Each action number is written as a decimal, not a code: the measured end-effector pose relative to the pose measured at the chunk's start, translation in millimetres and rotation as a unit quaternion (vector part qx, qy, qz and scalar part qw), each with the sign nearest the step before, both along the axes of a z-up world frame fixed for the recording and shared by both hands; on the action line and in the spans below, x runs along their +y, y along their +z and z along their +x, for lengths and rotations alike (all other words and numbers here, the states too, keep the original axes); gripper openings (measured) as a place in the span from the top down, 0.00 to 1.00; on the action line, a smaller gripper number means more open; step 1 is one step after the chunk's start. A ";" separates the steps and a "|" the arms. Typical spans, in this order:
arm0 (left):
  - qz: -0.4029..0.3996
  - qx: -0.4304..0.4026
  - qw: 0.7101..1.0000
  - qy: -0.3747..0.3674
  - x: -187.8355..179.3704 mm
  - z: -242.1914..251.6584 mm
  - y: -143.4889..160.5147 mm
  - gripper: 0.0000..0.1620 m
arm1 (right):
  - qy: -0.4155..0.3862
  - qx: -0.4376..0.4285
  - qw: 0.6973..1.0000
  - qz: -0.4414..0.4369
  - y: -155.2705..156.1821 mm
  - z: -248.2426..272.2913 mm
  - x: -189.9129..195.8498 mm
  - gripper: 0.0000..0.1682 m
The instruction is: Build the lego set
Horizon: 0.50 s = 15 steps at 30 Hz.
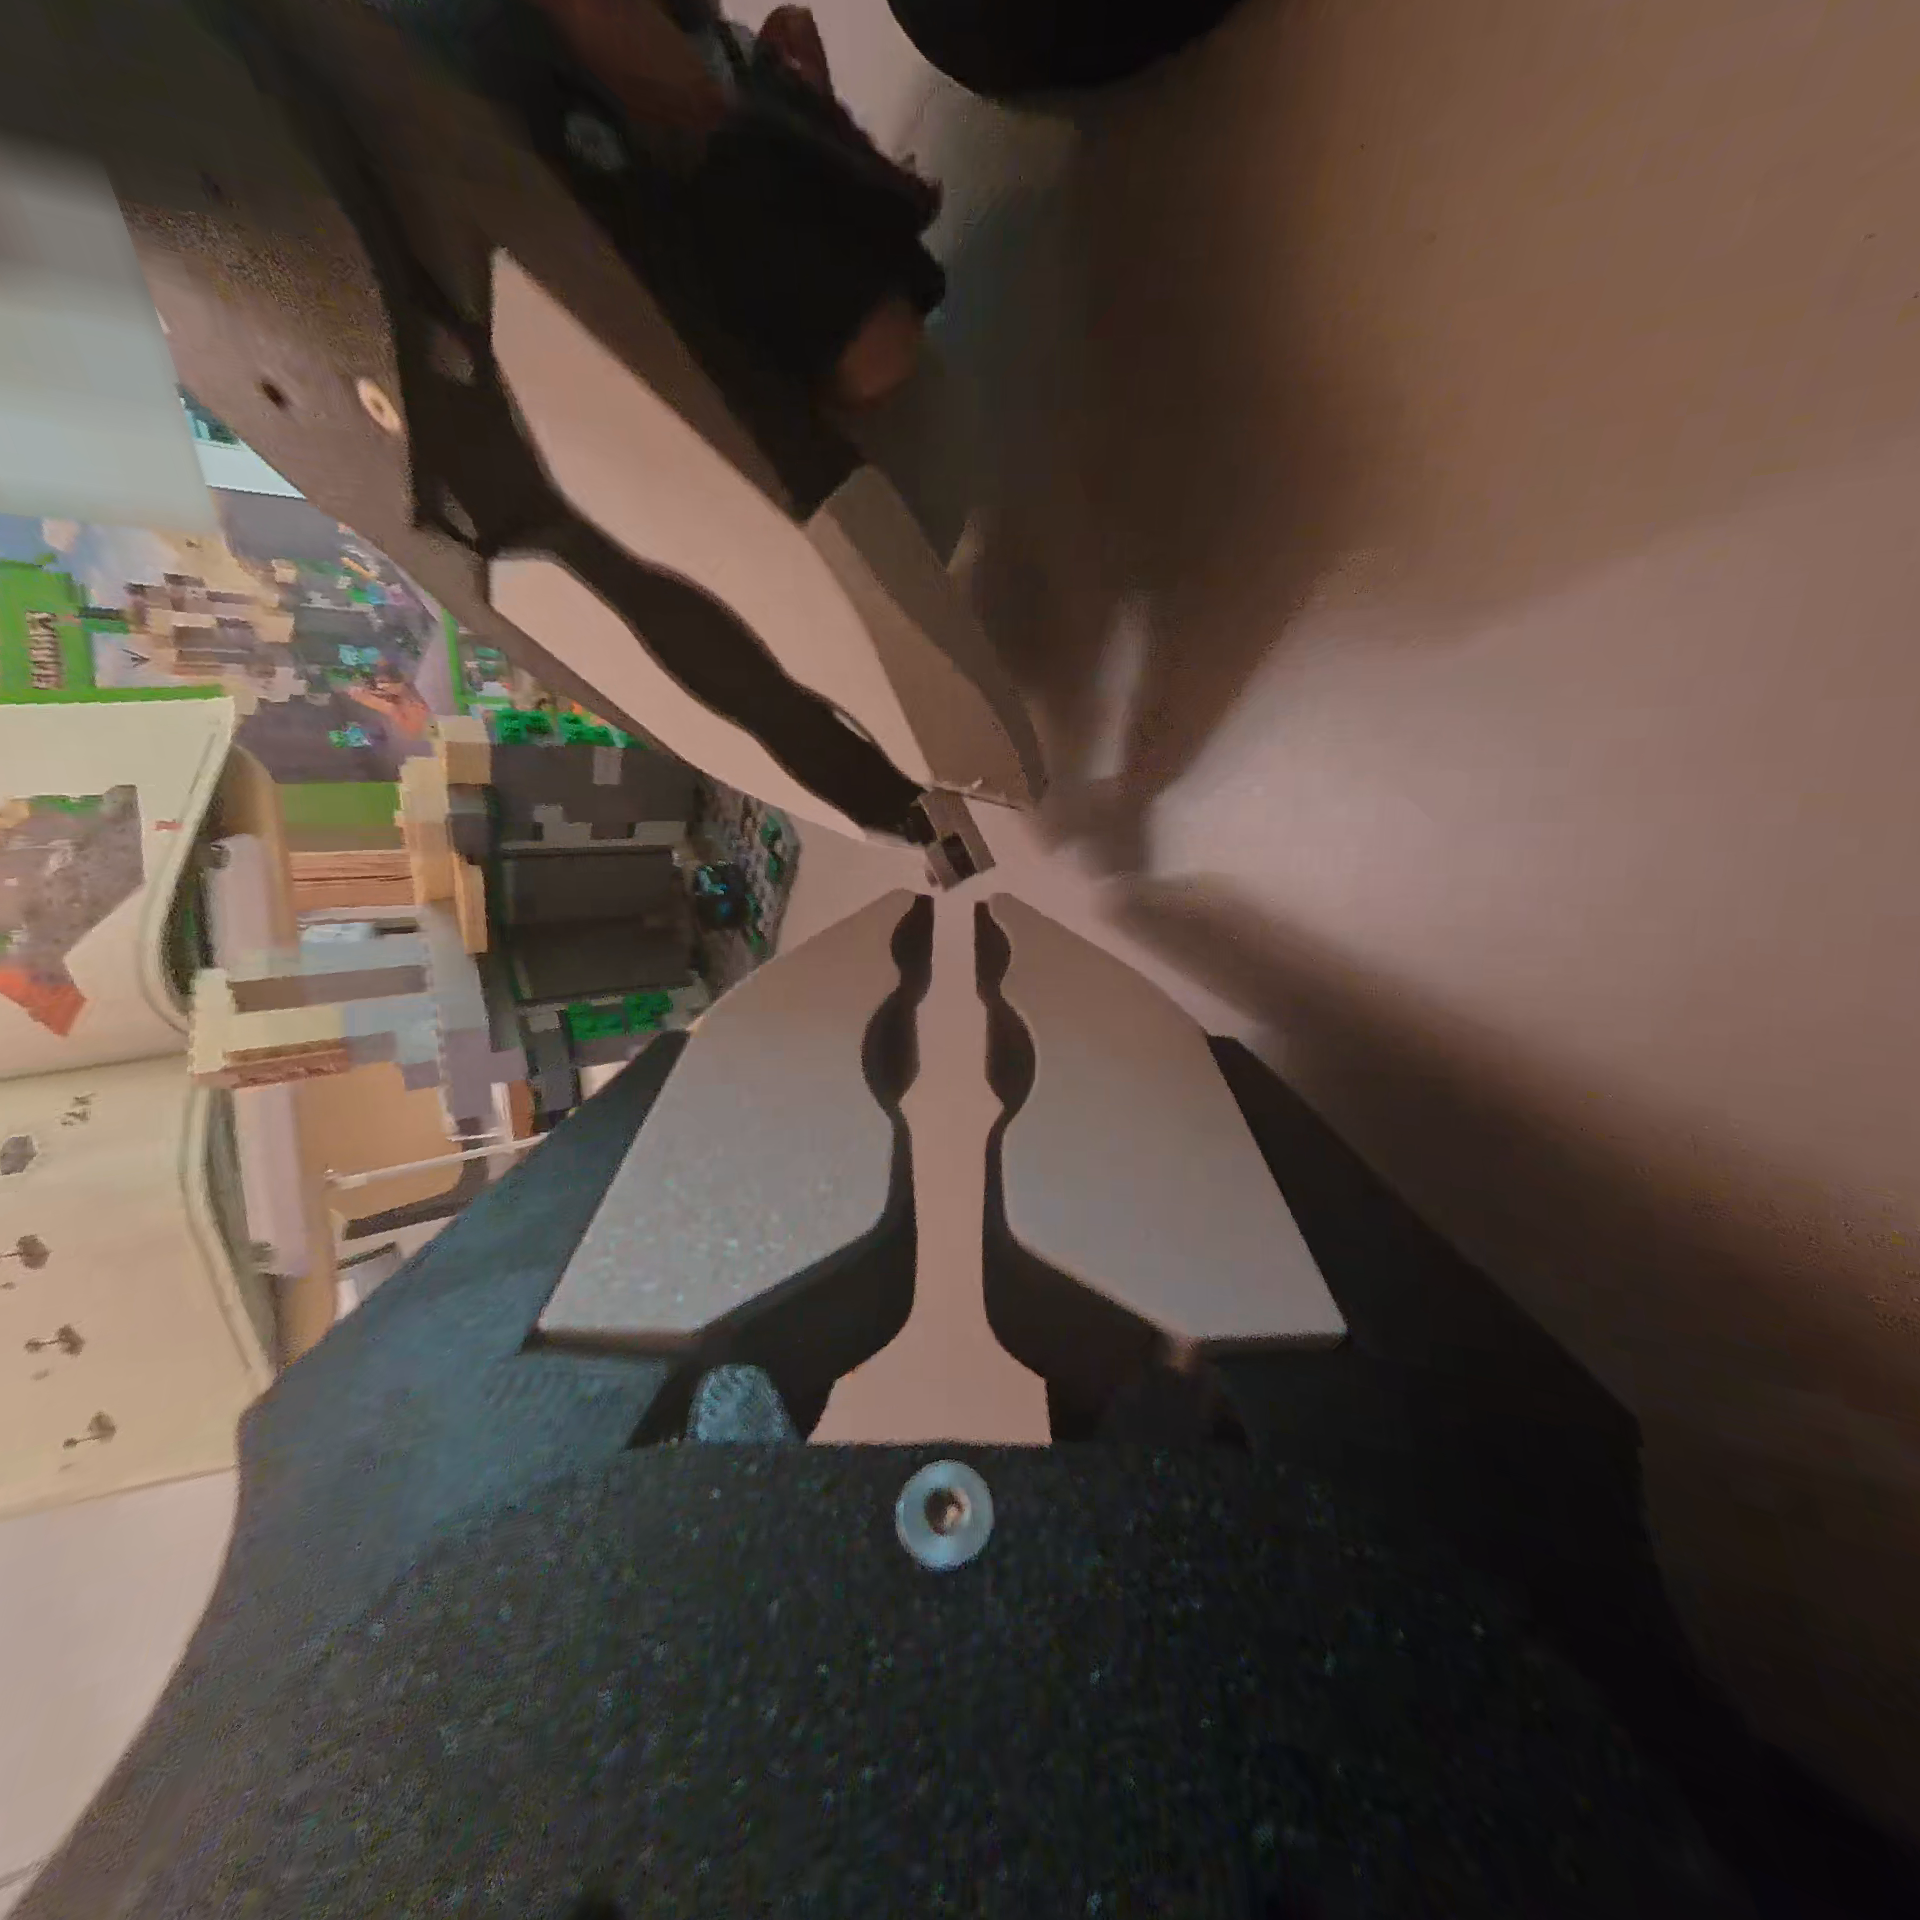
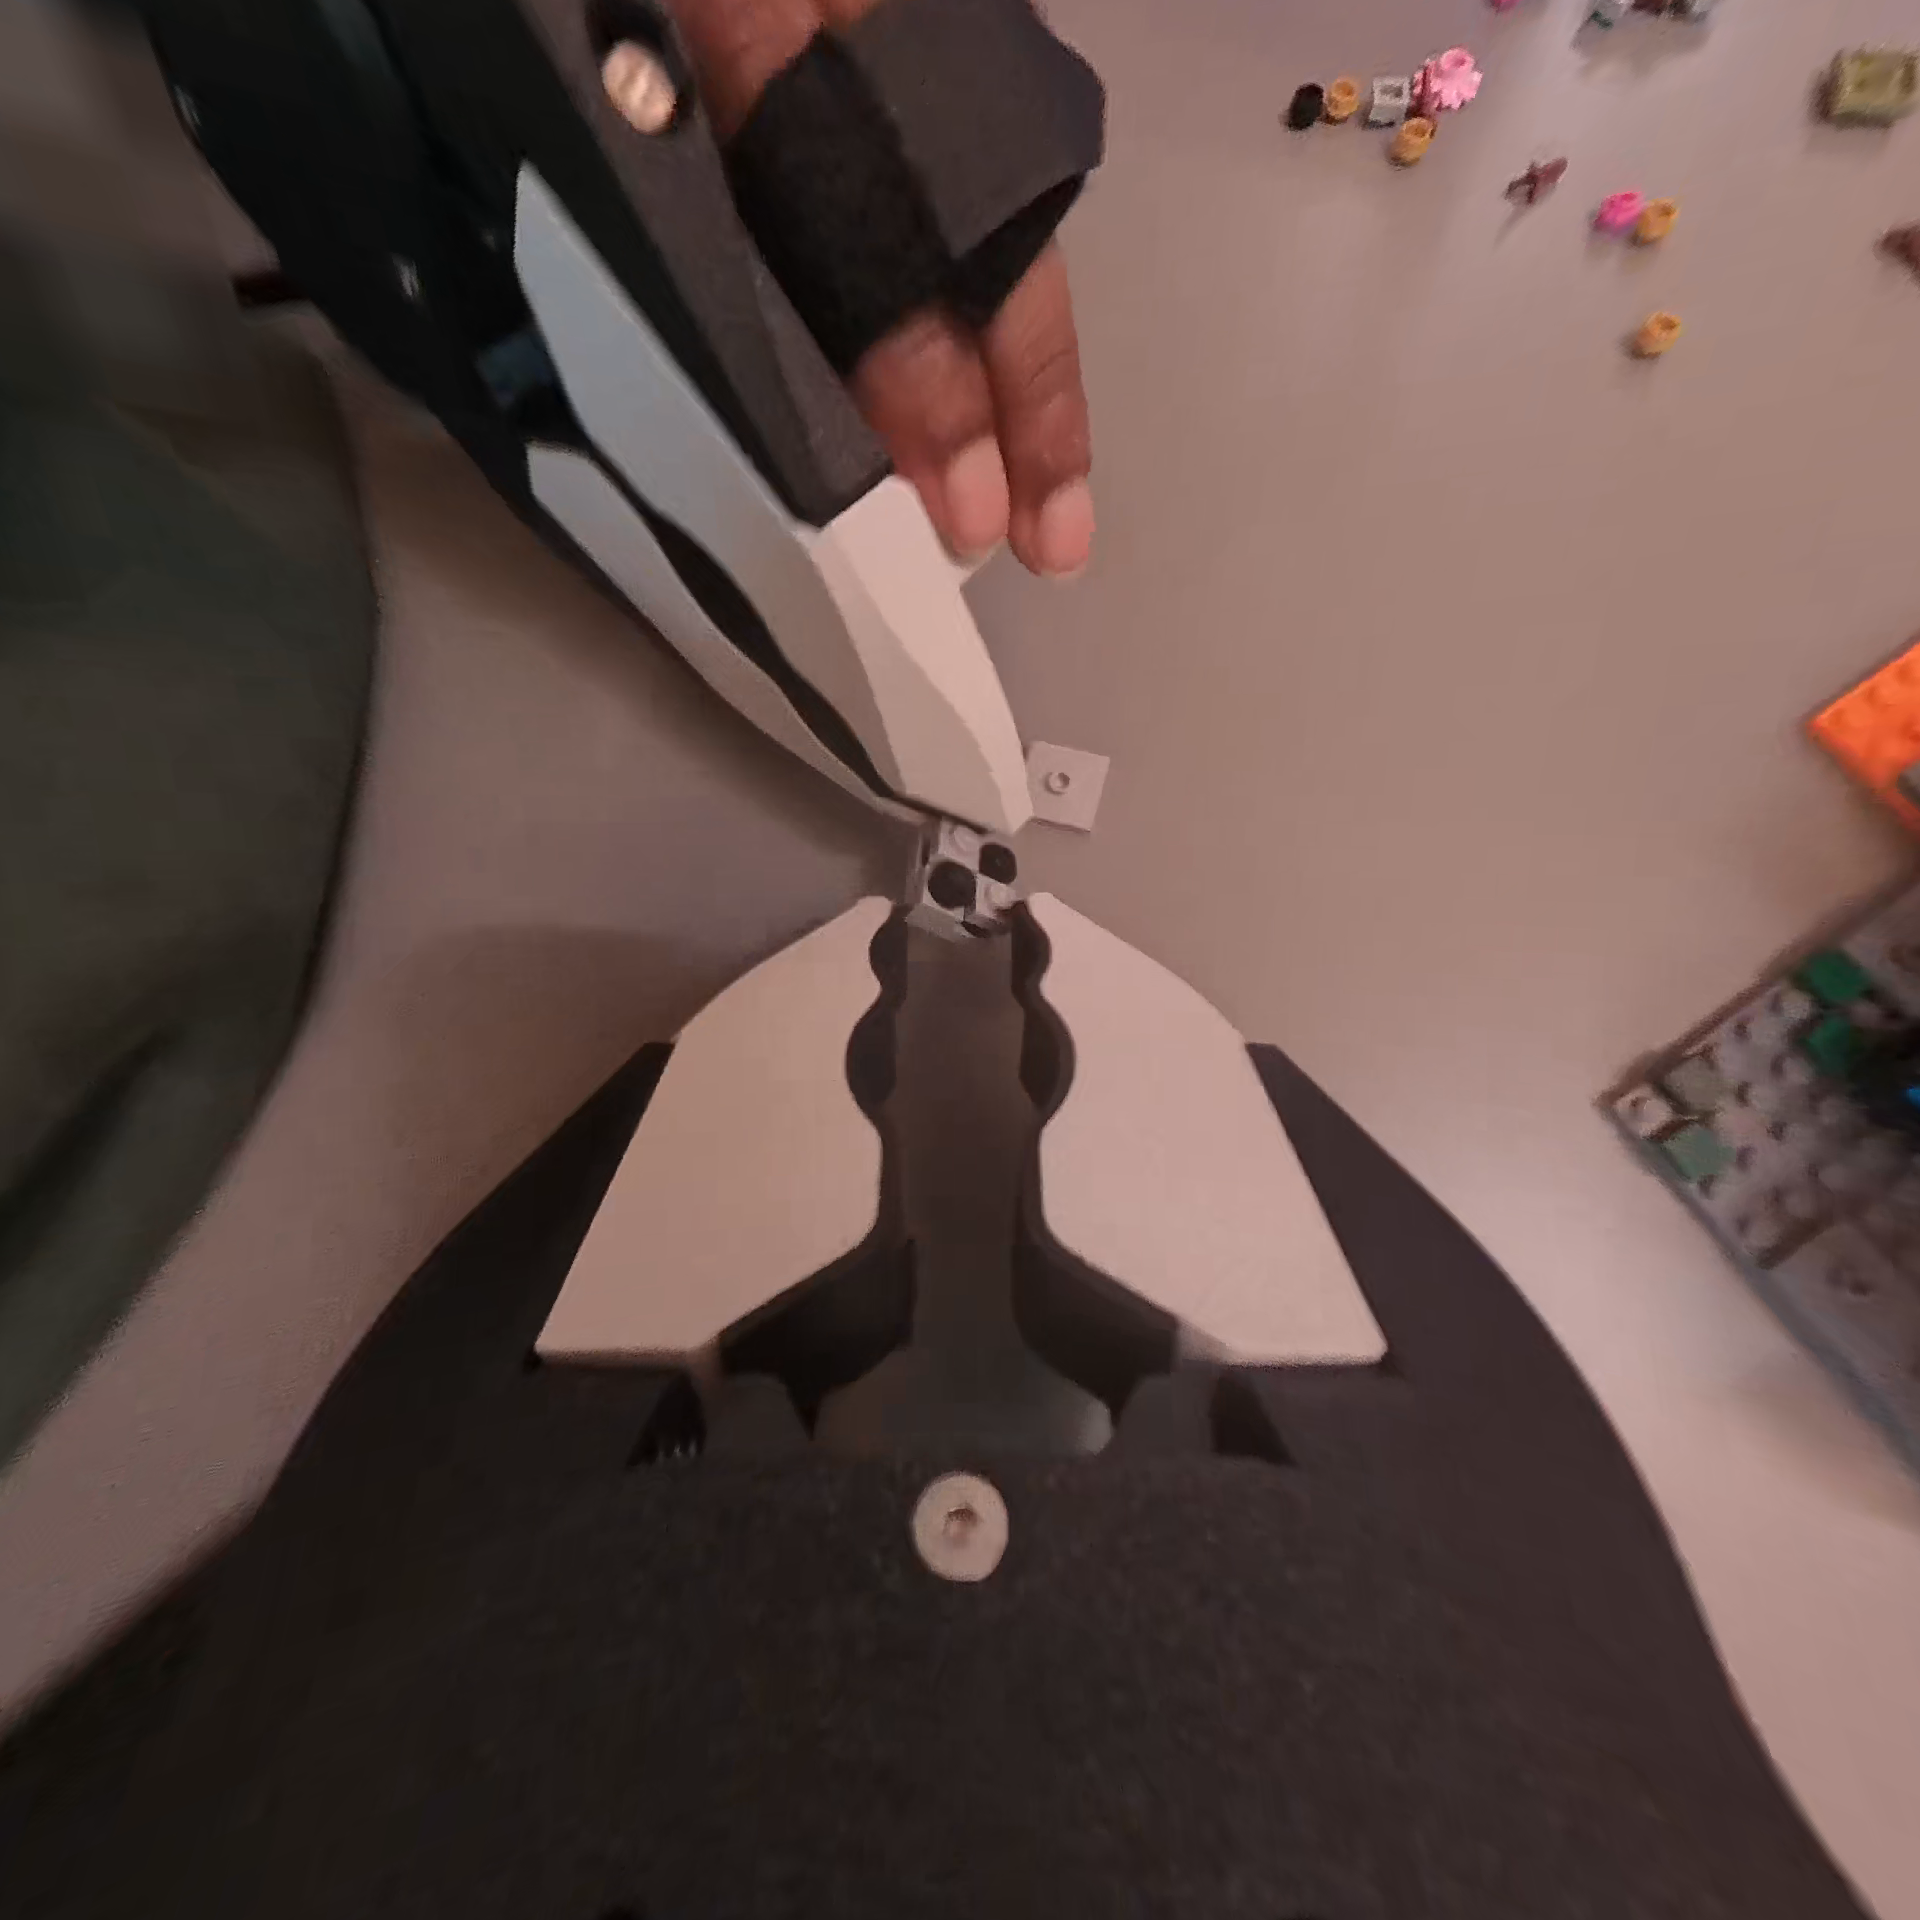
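Right at the centre of the right wrist view, the right gripper (image 2: 961,920) has its white fingers parted a little and pinched on a small grey brick (image 2: 961,878) with two black studs showing on its face; the brick sits at the very fingertips, clear of the pale table (image 2: 1455,623). Coming down from the upper left of that frame, the left gripper (image 2: 951,816) has its tips nearly together and meets the same brick from above, though whether it is clamped on it I cannot tell. A hand (image 2: 977,416) in a black strap shows on that gripper, two bare fingers hanging past its body. Just right of the brick a flat grey tile (image 2: 1062,788) lies on the table. Small loose pieces (image 2: 1382,104), pink, tan and black, are scattered at the upper right, an orange plate (image 2: 1875,727) at the right edge, and a grey studded baseplate (image 2: 1766,1101) at the lower right. Through the left wrist view, the left gripper (image 1: 951,904) shows a narrow gap with the brick (image 1: 951,836) just beyond its tips, held by the right gripper (image 1: 935,805) entering from the upper left. At mid left stands a partly built grey and tan model (image 1: 540,883), with a printed booklet (image 1: 73,914) beside it
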<state>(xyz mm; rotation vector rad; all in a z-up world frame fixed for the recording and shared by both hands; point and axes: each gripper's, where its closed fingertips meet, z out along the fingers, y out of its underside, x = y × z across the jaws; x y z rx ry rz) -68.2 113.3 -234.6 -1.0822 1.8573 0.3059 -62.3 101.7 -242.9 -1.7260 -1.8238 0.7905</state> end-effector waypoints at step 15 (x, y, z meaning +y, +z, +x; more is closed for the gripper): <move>-0.413 -0.128 0.900 0.054 -19.9 9.4 -3.9 0.88 | 0.134 0.029 0.969 0.205 -6.2 0.7 -6.0 0.88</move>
